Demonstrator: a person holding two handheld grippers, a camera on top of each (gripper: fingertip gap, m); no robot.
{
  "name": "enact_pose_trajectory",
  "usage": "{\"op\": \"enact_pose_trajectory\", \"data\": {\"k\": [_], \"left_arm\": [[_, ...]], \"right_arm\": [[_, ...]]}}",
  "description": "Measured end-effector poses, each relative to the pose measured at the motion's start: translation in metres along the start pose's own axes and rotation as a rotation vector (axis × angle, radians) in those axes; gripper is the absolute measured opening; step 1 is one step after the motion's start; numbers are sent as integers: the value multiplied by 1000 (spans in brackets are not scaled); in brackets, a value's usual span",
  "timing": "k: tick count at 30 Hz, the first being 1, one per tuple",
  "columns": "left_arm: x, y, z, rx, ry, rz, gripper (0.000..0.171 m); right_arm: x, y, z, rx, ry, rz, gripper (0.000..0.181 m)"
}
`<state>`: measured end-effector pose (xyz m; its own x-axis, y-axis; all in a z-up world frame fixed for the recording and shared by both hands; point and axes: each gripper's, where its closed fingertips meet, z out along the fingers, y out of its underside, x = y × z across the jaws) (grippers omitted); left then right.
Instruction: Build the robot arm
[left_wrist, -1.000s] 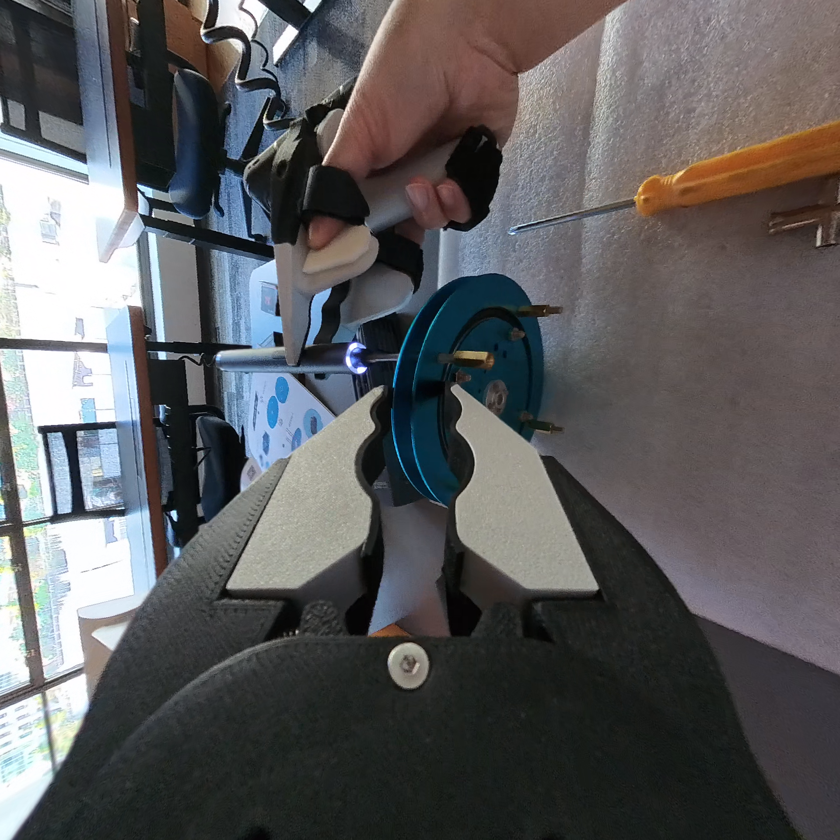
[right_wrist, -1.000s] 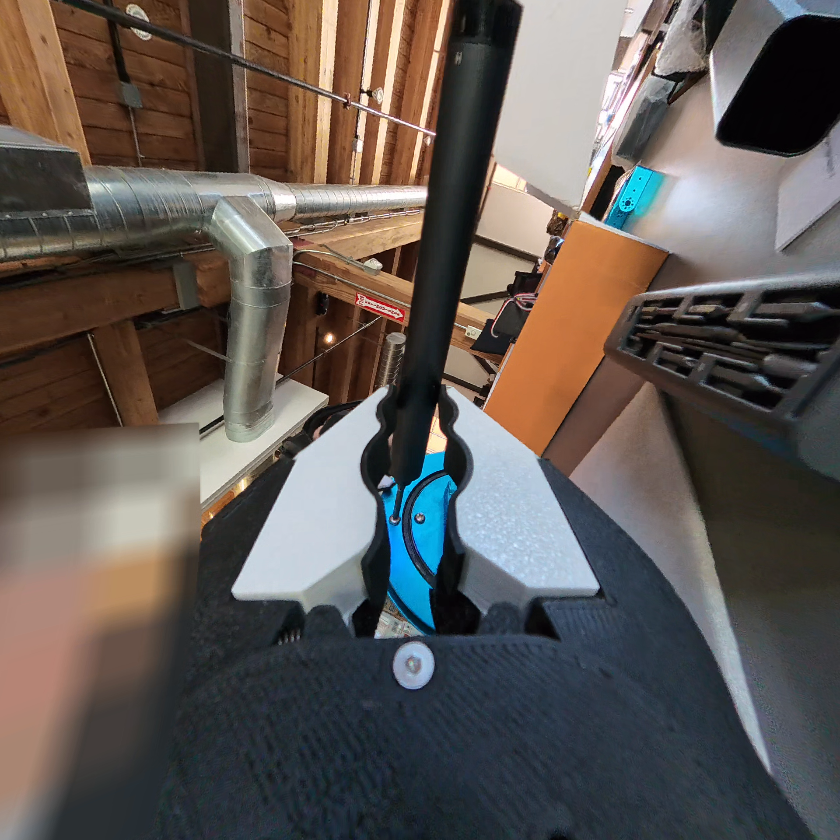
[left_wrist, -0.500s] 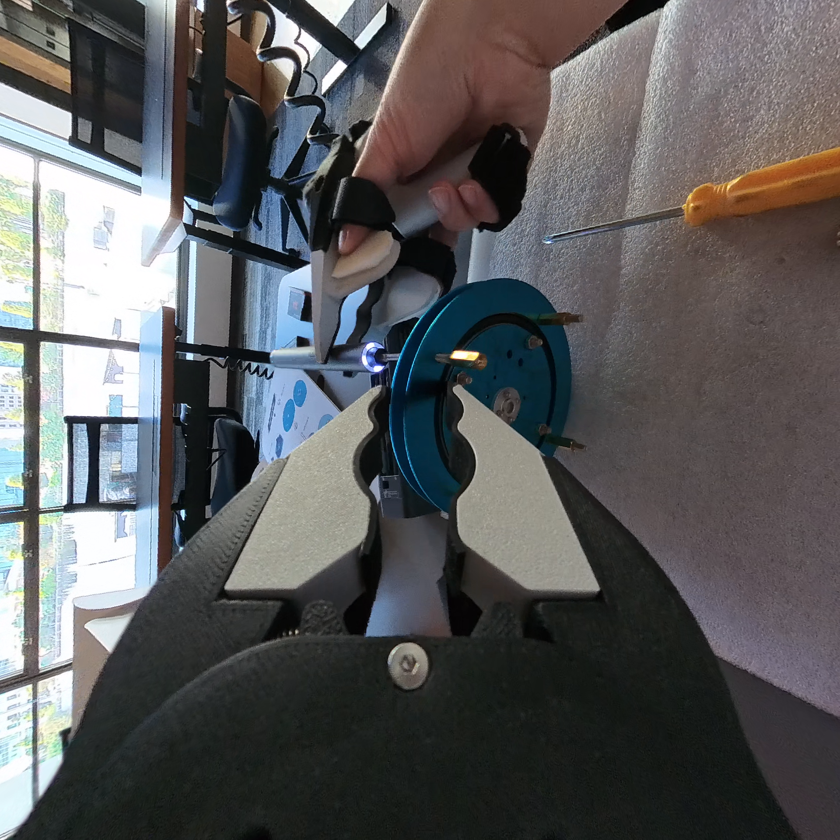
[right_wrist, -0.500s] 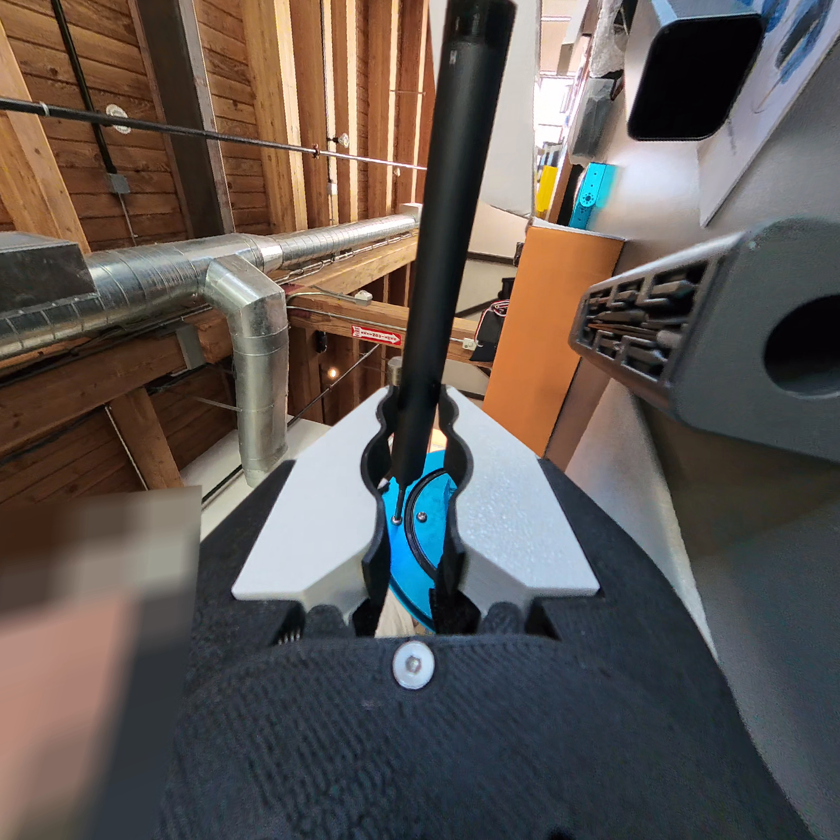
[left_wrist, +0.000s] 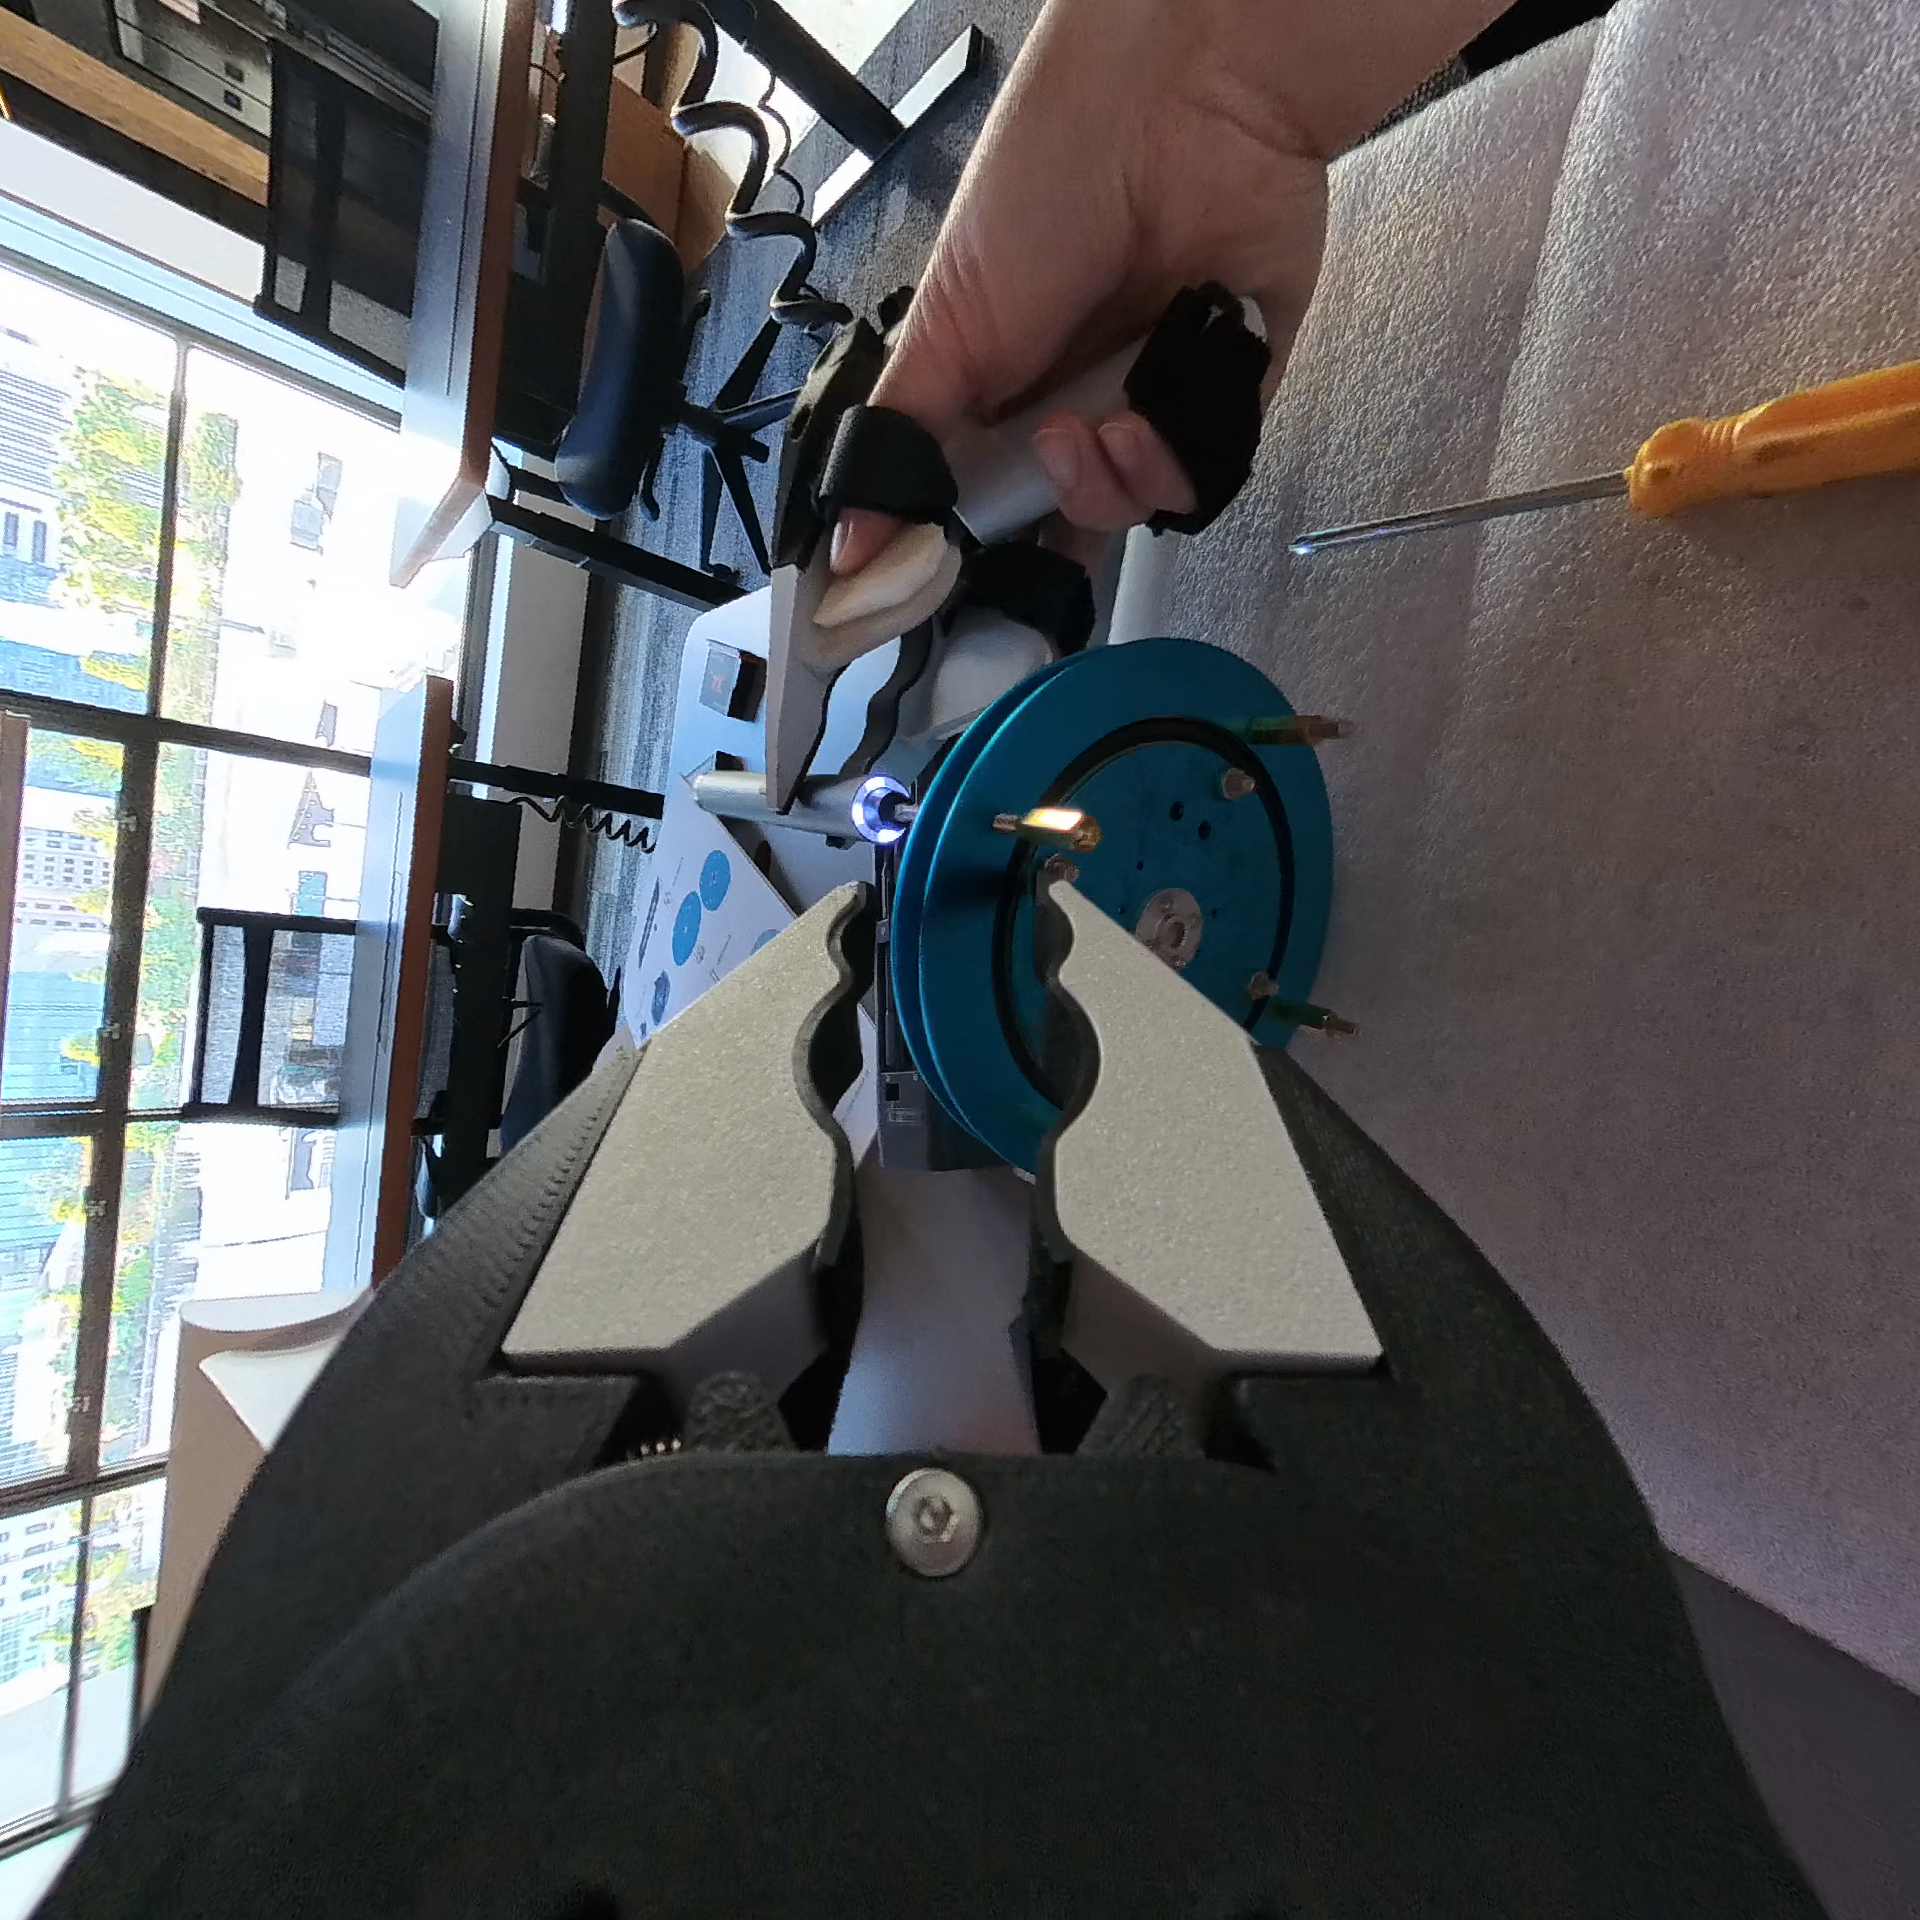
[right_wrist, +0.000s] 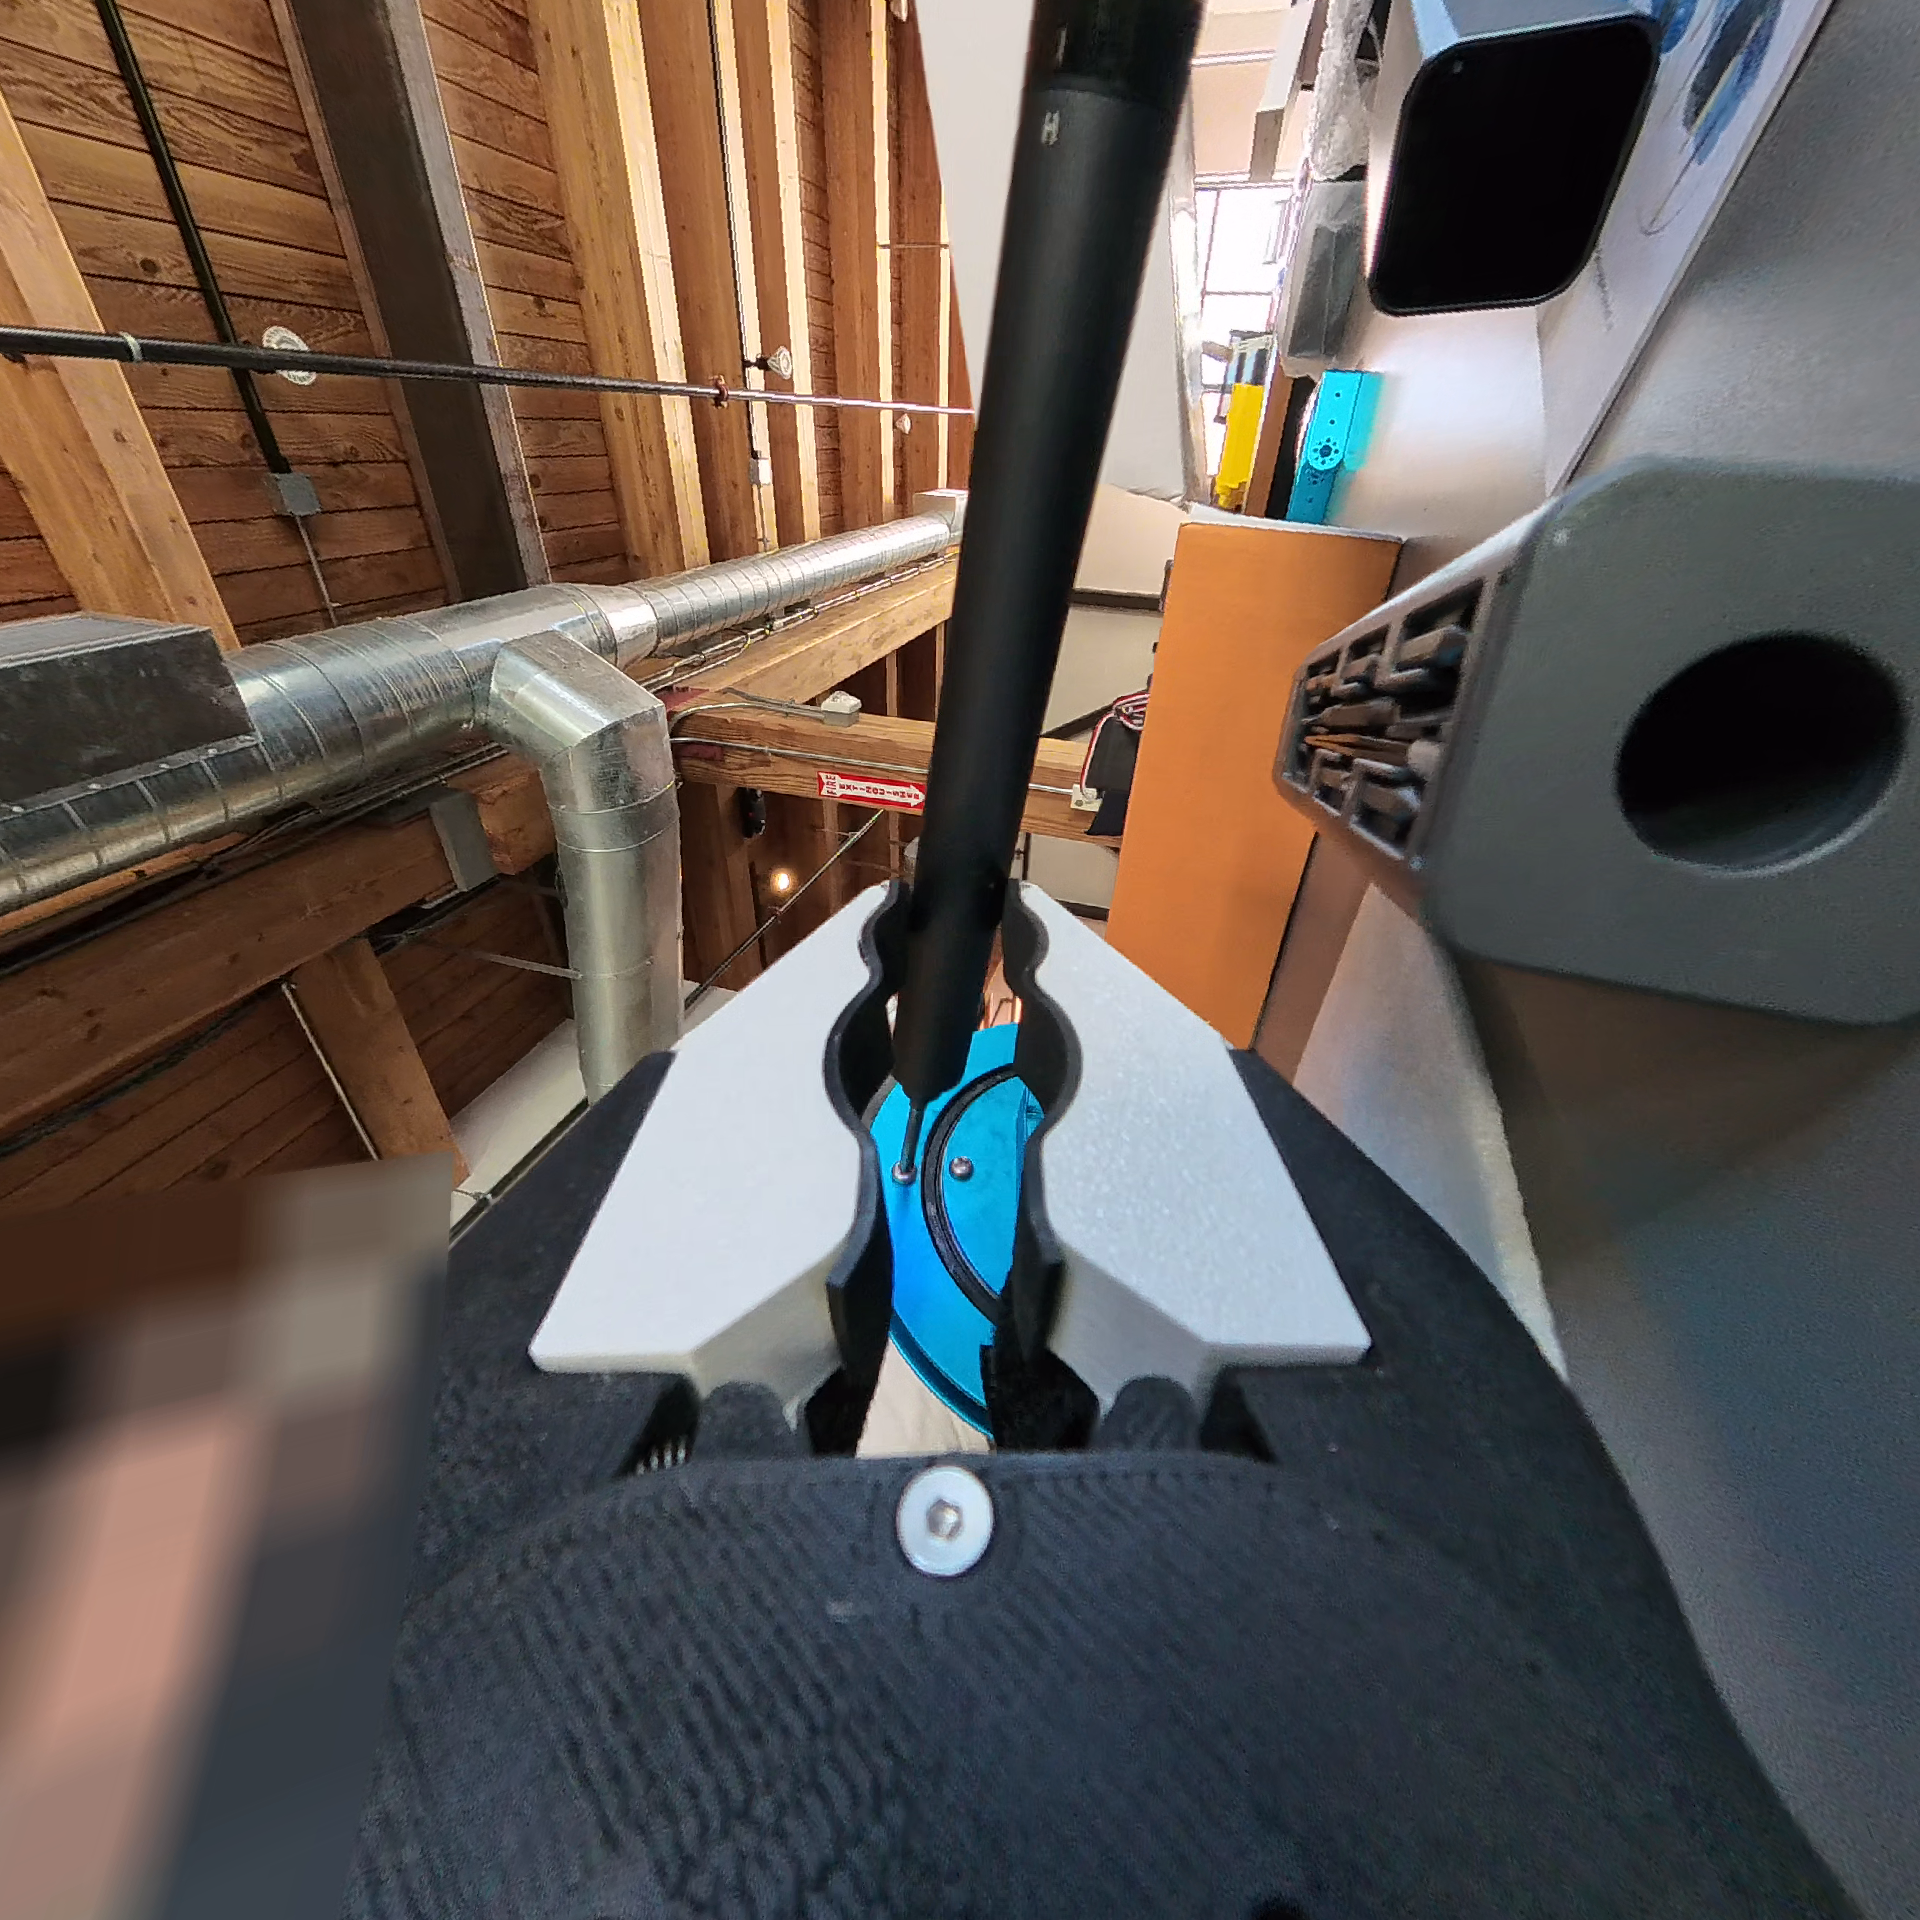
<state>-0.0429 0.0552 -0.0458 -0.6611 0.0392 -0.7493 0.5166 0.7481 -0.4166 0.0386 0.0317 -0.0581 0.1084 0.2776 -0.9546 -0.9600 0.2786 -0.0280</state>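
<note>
My left gripper (left_wrist: 951, 906) is shut on the rim of a blue metal wheel (left_wrist: 1164, 862) with brass standoffs, held on edge beside the grey foam mat (left_wrist: 1558, 1039). My right gripper (right_wrist: 954, 914) is shut on a dark electric screwdriver (right_wrist: 1029, 468); its bit rests on a screw in the blue wheel (right_wrist: 935, 1247). In the left wrist view that right gripper (left_wrist: 821, 727), held by a hand (left_wrist: 1091, 208), presses the lit screwdriver (left_wrist: 821, 810) against the wheel's far face.
An orange-handled screwdriver (left_wrist: 1714, 457) lies on the foam mat at the upper right. A grey bit-holder case (right_wrist: 1621, 779) stands close at the right in the right wrist view. Desks, office chairs (left_wrist: 613, 364) and windows lie beyond. There is about 9 cm between the tips of the two grippers.
Both views have shifted slightly; the wheel and the right gripper with its screwdriver have drifted right in the left wrist view. The grey case has come closer in the right wrist view. Both grips are unchanged.
</note>
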Motion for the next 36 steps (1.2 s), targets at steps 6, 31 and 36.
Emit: {"op": "enact_pose_trajectory", "data": {"k": [6,31,36], "left_arm": [[2,2,-2,14,2,-49,30],[13,-10,-22,111,-114,-346,38],[9,-12,-30,84,-303,-585,26]], "right_arm": [[0,-1,0,-3,-7,1,16],[-3,1,2,-27,-10,-12,16],[-4,1,2,-28,-11,-18,16]]}}
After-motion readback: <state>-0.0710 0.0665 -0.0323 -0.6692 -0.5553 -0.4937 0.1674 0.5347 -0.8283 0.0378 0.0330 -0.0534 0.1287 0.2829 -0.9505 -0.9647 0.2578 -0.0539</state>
